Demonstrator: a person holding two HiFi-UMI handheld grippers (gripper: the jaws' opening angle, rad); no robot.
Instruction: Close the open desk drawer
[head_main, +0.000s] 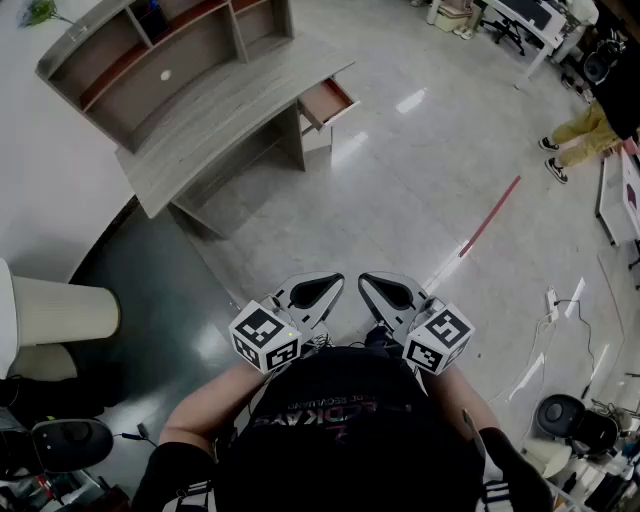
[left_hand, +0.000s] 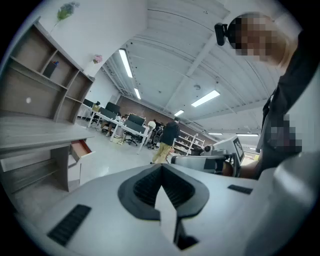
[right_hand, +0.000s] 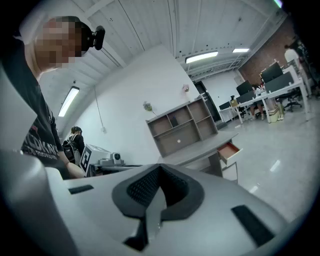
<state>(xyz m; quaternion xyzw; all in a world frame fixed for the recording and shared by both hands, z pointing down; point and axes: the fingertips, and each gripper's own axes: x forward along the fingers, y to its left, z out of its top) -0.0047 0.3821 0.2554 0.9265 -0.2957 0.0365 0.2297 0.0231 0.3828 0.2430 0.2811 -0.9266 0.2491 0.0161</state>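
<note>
Head view: the desk stands at upper left, with its drawer open at the right end. The left gripper and right gripper sit side by side at the person's chest, well apart from the desk.

Left gripper view: the jaws are pressed together and empty, and the drawer juts from the desk's end.

Right gripper view: the jaws are together with nothing between them.

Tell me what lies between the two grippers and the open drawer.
Only bare floor, in the head view, between left gripper, right gripper and drawer.
</note>
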